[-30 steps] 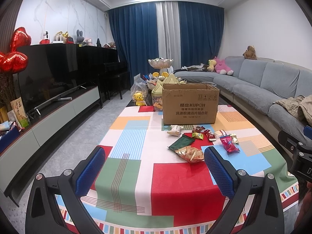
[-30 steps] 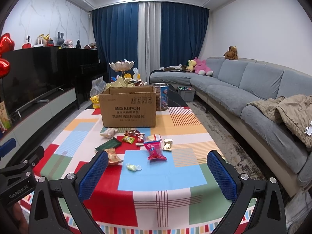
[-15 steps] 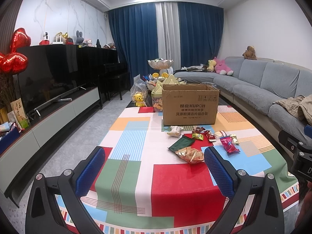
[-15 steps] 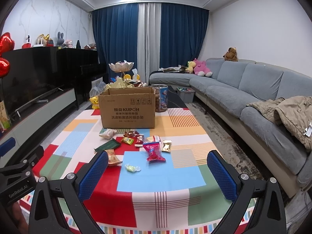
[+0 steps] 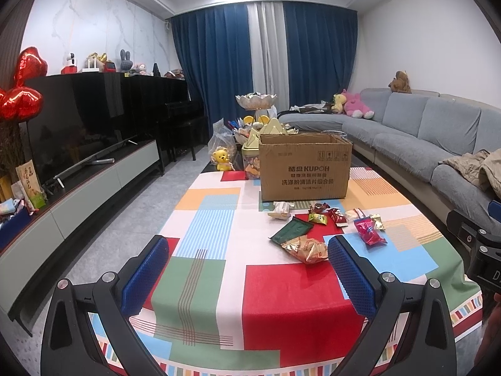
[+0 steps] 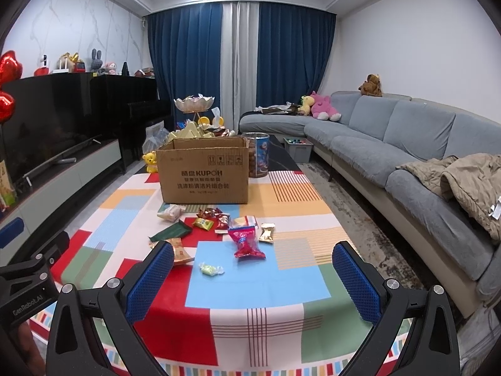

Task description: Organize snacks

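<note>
Several snack packets lie scattered on a colourful tablecloth (image 5: pixel 275 307) in front of an open cardboard box (image 5: pixel 305 169) (image 6: pixel 203 175). Among them are a gold bag (image 5: pixel 305 247), a dark green pouch (image 5: pixel 291 228) (image 6: pixel 170 233), a red packet (image 5: pixel 368 232) (image 6: pixel 245 241) and a small green candy (image 6: pixel 211 268). My left gripper (image 5: pixel 249 269) hovers open over the table's near edge, its right finger (image 5: pixel 350 269) just beside the gold bag. My right gripper (image 6: pixel 252 277) is open too, held above the near edge, with nothing between its fingers.
A grey sofa (image 6: pixel 407 144) with a jacket (image 6: pixel 469 181) runs along the right. A TV cabinet (image 5: pixel 78 188) lines the left wall. Behind the box stand a tin (image 6: pixel 258 156), a yellow bear toy (image 5: pixel 220 159) and a tiered dish (image 5: pixel 255 101).
Both grippers have drifted slightly forward toward the table; the scene is otherwise the same and both stay open.
</note>
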Action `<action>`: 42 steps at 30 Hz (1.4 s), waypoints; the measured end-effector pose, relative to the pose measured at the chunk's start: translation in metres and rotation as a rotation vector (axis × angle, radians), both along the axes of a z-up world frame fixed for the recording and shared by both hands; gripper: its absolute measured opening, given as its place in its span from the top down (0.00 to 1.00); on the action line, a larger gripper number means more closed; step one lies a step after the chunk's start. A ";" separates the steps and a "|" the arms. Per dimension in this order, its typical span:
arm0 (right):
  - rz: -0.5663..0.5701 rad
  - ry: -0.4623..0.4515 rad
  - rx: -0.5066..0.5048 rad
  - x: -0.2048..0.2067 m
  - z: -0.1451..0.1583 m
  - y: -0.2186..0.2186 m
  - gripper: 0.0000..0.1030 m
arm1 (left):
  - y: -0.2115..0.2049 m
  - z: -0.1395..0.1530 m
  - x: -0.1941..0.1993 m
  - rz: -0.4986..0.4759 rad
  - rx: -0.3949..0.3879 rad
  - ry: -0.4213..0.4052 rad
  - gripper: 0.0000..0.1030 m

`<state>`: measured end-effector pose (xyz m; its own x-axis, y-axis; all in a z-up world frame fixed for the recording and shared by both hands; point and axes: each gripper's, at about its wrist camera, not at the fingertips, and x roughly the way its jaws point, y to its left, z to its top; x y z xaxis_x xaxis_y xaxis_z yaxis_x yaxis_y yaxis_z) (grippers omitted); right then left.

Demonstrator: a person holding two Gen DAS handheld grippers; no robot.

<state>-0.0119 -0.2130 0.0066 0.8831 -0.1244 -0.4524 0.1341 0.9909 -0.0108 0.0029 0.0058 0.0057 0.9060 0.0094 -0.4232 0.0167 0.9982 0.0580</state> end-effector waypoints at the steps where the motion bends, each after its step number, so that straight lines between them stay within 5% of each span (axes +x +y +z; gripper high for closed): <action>1: 0.000 0.002 0.001 0.001 0.000 -0.001 0.00 | -0.001 0.000 0.001 -0.001 0.002 0.001 0.00; 23: 0.020 0.067 -0.009 0.037 -0.015 -0.009 0.00 | -0.028 -0.015 0.039 -0.053 0.038 0.045 0.00; 42: 0.058 0.207 -0.001 0.112 -0.041 -0.026 0.00 | -0.053 -0.045 0.113 -0.062 0.023 0.224 0.00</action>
<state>0.1006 -0.2387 -0.0339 0.7772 -0.0770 -0.6245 0.0721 0.9968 -0.0332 0.1157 -0.0472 -0.0394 0.7887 -0.0316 -0.6140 0.0934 0.9932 0.0689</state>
